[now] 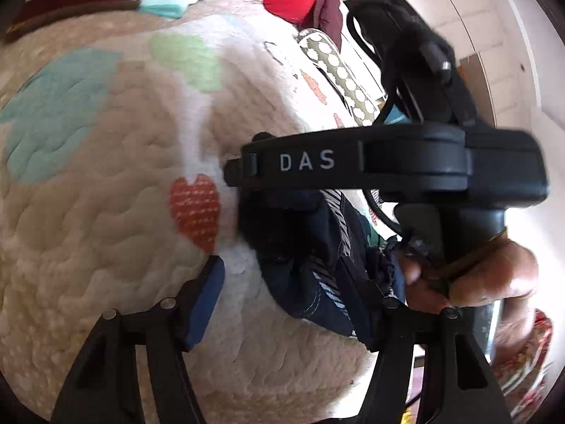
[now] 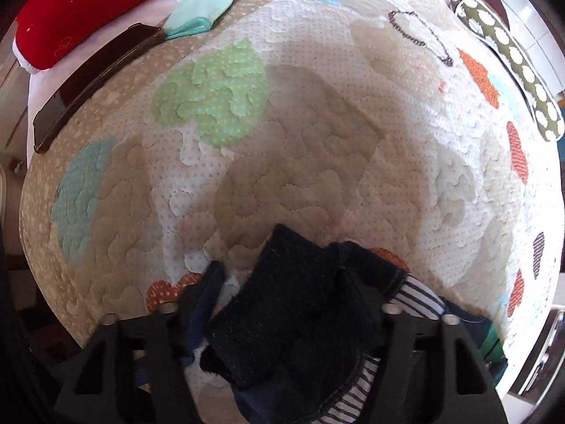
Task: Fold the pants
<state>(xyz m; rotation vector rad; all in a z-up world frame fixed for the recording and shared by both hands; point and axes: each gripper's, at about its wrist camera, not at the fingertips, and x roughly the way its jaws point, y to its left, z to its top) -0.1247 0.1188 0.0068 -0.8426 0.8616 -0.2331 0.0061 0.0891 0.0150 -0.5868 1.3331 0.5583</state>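
The pants (image 2: 300, 318) are dark navy with a striped white lining, bunched in a small heap on the quilted bedspread (image 2: 282, 141). In the right wrist view my right gripper (image 2: 289, 304) has its jaws apart, with the heap lying between the fingers. In the left wrist view the pants (image 1: 310, 265) hang below the other gripper, a black device marked DAS (image 1: 353, 162) held by a hand (image 1: 476, 275). My left gripper (image 1: 293, 282) is open; its blue-padded left finger (image 1: 208, 296) is clear of the cloth, the right finger is behind the pants.
A red pillow (image 2: 77, 3), a dark flat case (image 2: 95, 81) and a white and mint cloth (image 2: 208, 3) lie at the far side of the bed. A green dotted cushion (image 2: 512, 67) lies at the right edge. A white wall (image 1: 476, 35) stands beyond the bed.
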